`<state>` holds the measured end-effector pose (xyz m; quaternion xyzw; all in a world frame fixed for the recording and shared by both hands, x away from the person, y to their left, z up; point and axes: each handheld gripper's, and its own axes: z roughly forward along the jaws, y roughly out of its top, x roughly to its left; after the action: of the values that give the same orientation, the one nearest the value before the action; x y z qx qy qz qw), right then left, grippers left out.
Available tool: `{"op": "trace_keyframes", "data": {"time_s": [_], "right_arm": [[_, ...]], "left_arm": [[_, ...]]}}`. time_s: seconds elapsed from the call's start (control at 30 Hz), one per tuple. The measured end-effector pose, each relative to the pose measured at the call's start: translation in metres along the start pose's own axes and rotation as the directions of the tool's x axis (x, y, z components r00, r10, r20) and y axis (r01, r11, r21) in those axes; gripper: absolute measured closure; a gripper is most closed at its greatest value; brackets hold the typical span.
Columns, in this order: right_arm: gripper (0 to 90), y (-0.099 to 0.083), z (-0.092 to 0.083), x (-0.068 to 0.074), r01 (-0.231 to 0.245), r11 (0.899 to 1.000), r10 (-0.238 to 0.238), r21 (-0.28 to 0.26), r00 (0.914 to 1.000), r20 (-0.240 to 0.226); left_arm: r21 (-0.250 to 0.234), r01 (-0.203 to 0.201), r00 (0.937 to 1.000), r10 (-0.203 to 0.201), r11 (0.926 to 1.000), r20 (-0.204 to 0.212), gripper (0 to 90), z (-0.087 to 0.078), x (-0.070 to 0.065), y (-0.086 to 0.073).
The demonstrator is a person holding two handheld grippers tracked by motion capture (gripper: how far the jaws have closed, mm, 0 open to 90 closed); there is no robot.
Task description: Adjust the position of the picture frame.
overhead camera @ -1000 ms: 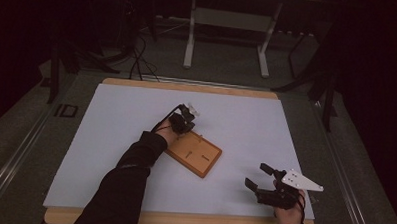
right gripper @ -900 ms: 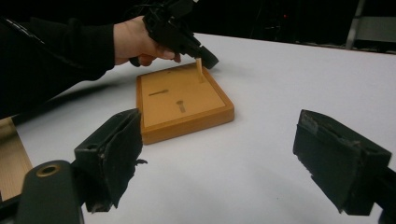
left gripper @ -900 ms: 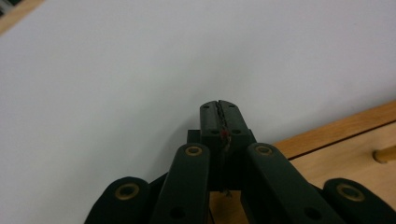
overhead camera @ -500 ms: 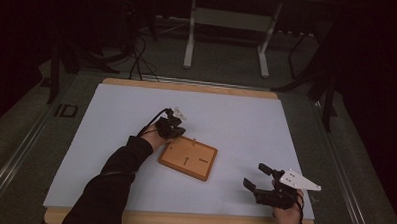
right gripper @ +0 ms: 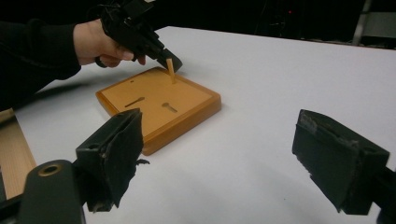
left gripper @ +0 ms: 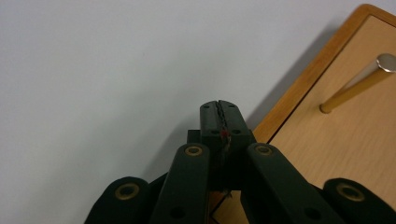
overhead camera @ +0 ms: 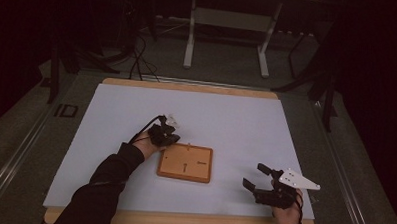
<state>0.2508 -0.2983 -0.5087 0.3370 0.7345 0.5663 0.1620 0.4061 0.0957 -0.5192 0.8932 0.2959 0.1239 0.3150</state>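
White bench [overhead camera: 136, 120]; wooden board [overhead camera: 185, 162] just right of your left gripper [overhead camera: 169, 137], whose jaws are shut, empty, beside the upright peg [right gripper: 170, 70]. Right gripper [overhead camera: 256, 177] jaws wide, empty. Push the board's edge squarely, clear of the peg.

Left gripper [overhead camera: 166, 134] sits just beside the far-left corner of the wooden peg board [overhead camera: 185, 162], mid white table [overhead camera: 236, 123]. Right gripper [overhead camera: 262, 183], jaws spread and empty, rests near the table's near-right edge, well apart from the board.
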Motion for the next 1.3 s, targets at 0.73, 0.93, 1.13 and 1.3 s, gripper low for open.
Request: {"op": "trace_keyframes", "data": {"time_s": [0.73, 0.93, 1.13, 1.3], "right_arm": [[17.4, 0.001, 0.002, 0.0, 0.01, 1.0, -0.01, 0.009, 0.9999, 0.004], [17.3, 0.002, 0.003, 0.005, 0.047, 0.999, -0.048, 0.012, 0.9988, 0.014], [17.0, 0.003, 0.005, 0.008, 0.063, 0.998, -0.063, 0.017, 0.998, 0.008], [17.4, 0.004, 0.004, 0.009, 0.069, 0.998, -0.069, 0.008, 0.9975, 0.018]], "left_arm": [[-0.047, 0.044, 0.999, -0.043, 0.998, 0.01, 89.6, -0.014, 0.0, -0.014], [-0.09, 0.051, 0.9982, -0.048, 0.9947, 0.037, 83.2, -0.03, 0.003, -0.017], [-0.13, 0.052, 0.9981, -0.047, 0.9901, 0.04, 74.7, -0.046, 0.002, -0.021], [-0.16, 0.05, 0.9952, -0.036, 0.9858, 0.091, 61.2, -0.055, -0.003, -0.023]]}}
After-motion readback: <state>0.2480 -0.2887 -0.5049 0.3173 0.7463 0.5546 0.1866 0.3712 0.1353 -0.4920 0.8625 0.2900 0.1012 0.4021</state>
